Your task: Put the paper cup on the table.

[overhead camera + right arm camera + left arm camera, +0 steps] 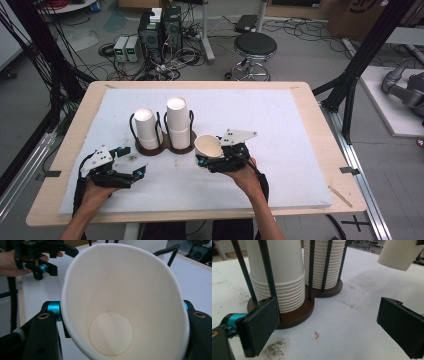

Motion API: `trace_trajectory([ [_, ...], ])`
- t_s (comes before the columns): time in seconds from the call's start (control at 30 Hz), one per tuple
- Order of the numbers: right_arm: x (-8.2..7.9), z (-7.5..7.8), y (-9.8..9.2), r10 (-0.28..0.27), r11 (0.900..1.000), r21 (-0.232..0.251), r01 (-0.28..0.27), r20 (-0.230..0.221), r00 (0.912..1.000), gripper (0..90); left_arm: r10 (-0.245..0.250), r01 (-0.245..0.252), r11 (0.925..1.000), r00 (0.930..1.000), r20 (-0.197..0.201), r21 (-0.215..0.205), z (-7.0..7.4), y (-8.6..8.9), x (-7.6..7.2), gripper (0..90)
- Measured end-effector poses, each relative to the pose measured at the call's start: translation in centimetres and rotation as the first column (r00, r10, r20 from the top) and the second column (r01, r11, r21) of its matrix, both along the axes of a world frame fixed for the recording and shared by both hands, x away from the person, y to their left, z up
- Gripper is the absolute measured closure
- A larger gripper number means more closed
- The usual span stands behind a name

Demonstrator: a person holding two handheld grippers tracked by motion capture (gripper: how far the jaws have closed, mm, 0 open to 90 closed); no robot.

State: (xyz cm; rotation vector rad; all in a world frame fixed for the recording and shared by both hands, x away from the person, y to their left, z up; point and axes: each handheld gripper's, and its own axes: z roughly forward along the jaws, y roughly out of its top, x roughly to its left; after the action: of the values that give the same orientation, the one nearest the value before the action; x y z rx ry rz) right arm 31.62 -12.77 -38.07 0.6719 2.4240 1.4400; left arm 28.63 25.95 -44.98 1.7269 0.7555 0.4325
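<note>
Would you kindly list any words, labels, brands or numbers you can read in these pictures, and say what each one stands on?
None can be read.
Paper cup in the right hand-held gripper: plain white, no print.
Stacked cups in the brown holder: no print.
Cardboard box at the top right: dark marking, too blurred to read.

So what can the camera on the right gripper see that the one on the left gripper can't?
Right gripper view: the inside of the paper cup, down to its round bottom, squeezed between its own jaws, plus the left gripper in a hand.

Left gripper view: the ribbed rims of both cup stacks, the brown holder base with its black rods, its own jaws wide apart, a small red speck and a dirt smudge.

Both: the white table cover and that single cup, seen from outside in the left gripper view.
</note>
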Motion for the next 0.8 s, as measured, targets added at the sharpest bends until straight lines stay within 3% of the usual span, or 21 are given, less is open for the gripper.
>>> trace_trajectory([
  [0.33,0.6,-1.4,1.6,-0.046,0.994,-0.096,0.045,-0.006,0.9989,33.7,-0.002,0.002,1.0000,1.0000,-0.001,0.009,-0.1,-0.3,0.1,4.2],
  [0.8,1.0,-3.1,2.9,-0.076,0.986,-0.152,0.074,-0.008,0.9971,33.3,-0.004,0.004,0.9998,1.0000,-0.001,0.017,-0.1,-0.4,0.1,4.2],
])
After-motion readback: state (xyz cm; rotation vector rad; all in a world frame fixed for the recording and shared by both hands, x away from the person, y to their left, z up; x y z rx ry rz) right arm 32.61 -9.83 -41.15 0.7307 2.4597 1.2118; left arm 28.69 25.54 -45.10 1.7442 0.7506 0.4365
